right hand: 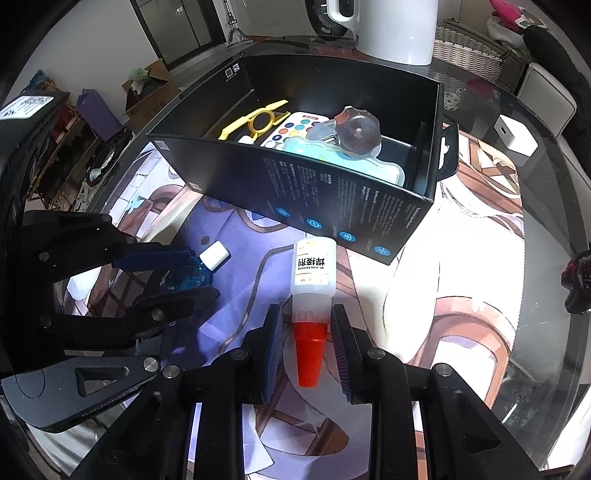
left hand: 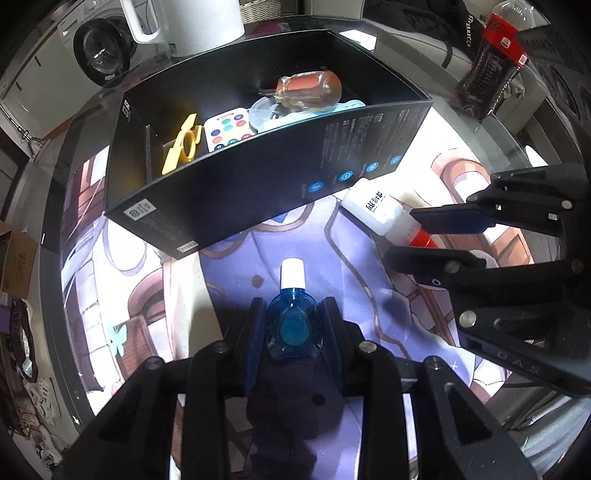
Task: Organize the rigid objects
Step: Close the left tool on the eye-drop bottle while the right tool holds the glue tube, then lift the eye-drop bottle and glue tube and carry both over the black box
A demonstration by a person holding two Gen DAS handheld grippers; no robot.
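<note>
A small blue bottle (left hand: 291, 328) with a white cap lies on the printed mat, and my left gripper (left hand: 293, 306) is shut on its sides. A white glue bottle (right hand: 312, 269) with a red cone cap lies on the mat with its cap between the fingers of my right gripper (right hand: 306, 312). That gripper is open, with a gap on each side of the cap. Just behind both stands the open black box (left hand: 258, 177). It holds a yellow tool (left hand: 181, 147), a remote with coloured buttons (left hand: 229, 129), an amber-handled screwdriver (left hand: 310, 86) and a pale blue item.
A white kettle (right hand: 395, 29) stands behind the box. A dark drink bottle with a red label (left hand: 491, 66) lies at the far right on the glass table. A white cube (right hand: 515, 138) sits right of the box. The mat (right hand: 461, 295) covers the table's middle.
</note>
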